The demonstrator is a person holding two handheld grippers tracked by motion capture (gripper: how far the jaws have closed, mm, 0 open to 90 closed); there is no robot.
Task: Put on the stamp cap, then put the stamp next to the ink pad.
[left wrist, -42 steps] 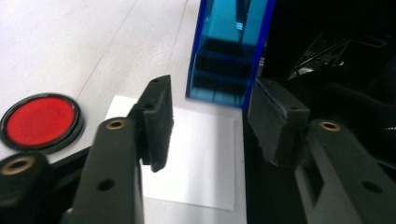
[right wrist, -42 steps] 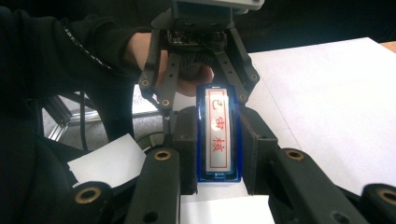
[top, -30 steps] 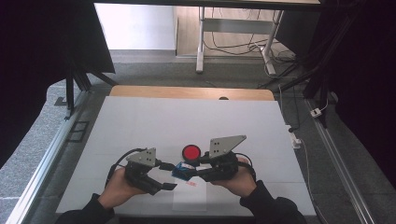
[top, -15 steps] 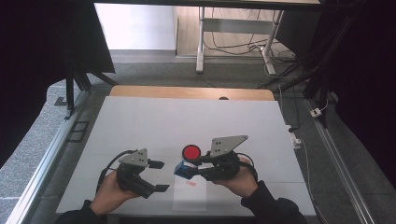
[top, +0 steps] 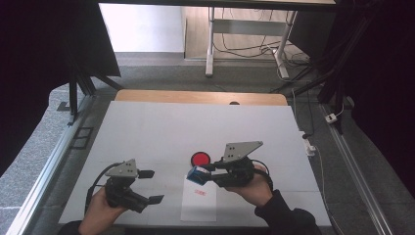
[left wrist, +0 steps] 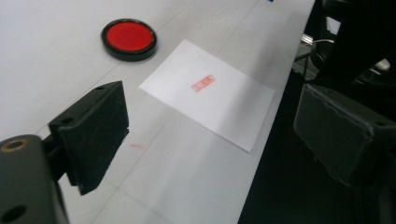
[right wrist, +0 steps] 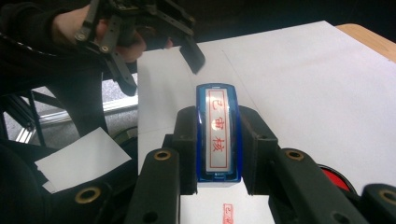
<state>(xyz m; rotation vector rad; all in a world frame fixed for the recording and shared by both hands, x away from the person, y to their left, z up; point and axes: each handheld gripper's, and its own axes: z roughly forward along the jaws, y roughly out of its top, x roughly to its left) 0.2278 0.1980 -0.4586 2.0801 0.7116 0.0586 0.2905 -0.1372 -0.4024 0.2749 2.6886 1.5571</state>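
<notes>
My right gripper [top: 201, 174] is shut on a blue stamp [top: 197, 175], held just above a white paper sheet [top: 198, 205]. In the right gripper view the stamp [right wrist: 218, 130] sits between the jaws with its red-character label facing up. A red stamp mark [left wrist: 203, 83] shows on the sheet [left wrist: 219, 102]. A round red ink pad [top: 200, 158] lies just beyond the sheet. My left gripper [top: 152, 186] is to the left of the sheet near the table's front edge. Its jaws have just been opening and stand wide apart with nothing between them; one of its pads [left wrist: 93, 128] is bare.
The white table [top: 195, 127] stretches far ahead and to both sides, with a wooden strip [top: 195, 97] at its far edge. A metal rail [top: 44, 181] runs along the left. Another white paper [right wrist: 81, 161] lies below the table edge.
The left gripper has pulled away to the left from the stamp and right gripper, and its jaws have spread wider. The right gripper and stamp have stayed put.
</notes>
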